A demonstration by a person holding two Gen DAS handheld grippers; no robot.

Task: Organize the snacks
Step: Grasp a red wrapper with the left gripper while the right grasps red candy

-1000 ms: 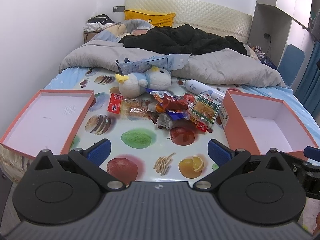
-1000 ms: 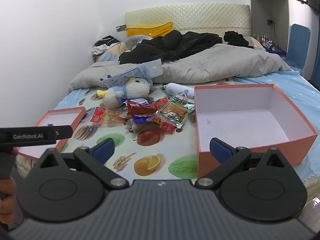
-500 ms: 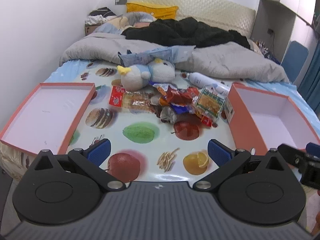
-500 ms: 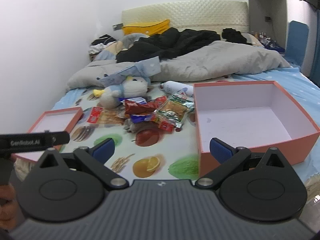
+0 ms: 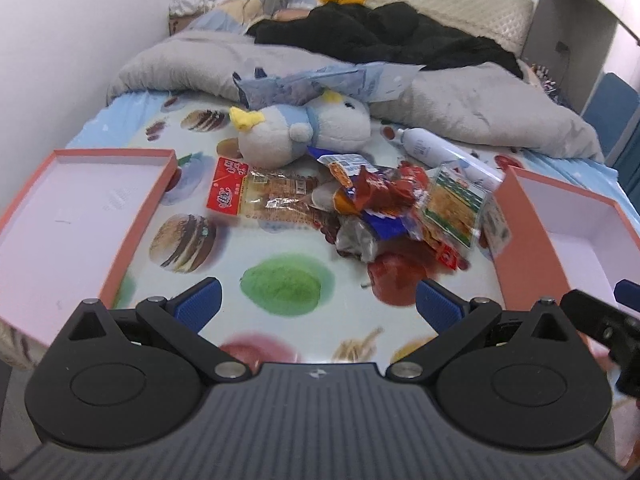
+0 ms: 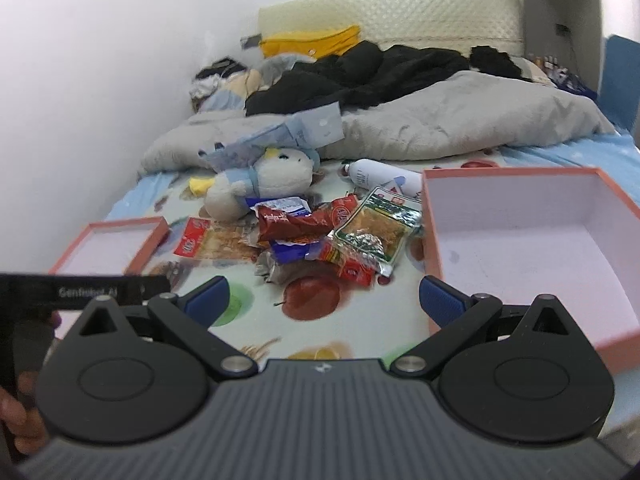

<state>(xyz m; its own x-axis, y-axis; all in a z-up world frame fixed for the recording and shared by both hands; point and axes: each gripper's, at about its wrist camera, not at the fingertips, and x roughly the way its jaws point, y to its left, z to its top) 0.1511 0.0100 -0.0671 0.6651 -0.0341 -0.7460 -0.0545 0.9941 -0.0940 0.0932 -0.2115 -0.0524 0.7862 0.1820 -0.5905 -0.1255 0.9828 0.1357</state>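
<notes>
A pile of snack packets (image 5: pixel 372 208) lies on the fruit-print mat in the middle of the bed; it also shows in the right wrist view (image 6: pixel 320 236). A red-and-clear cracker pack (image 5: pixel 256 196) lies at its left, a green-edged packet (image 5: pixel 456 204) at its right. A shallow pink lid (image 5: pixel 72 216) lies left, a deeper pink box (image 6: pixel 520 240) right. My left gripper (image 5: pixel 316 304) is open and empty, short of the pile. My right gripper (image 6: pixel 324 294) is open and empty, just before the pile.
A plush penguin (image 5: pixel 304 132) and a white bottle (image 5: pixel 424 148) lie behind the snacks. A grey duvet (image 5: pixel 460 104) and black clothes (image 5: pixel 380 36) cover the far bed. The wall runs along the left. A blue chair (image 5: pixel 612 108) stands right.
Both grippers have moved forward toward the snack pile, which now looks closer. Both stay open and empty. Nothing on the bed has moved.
</notes>
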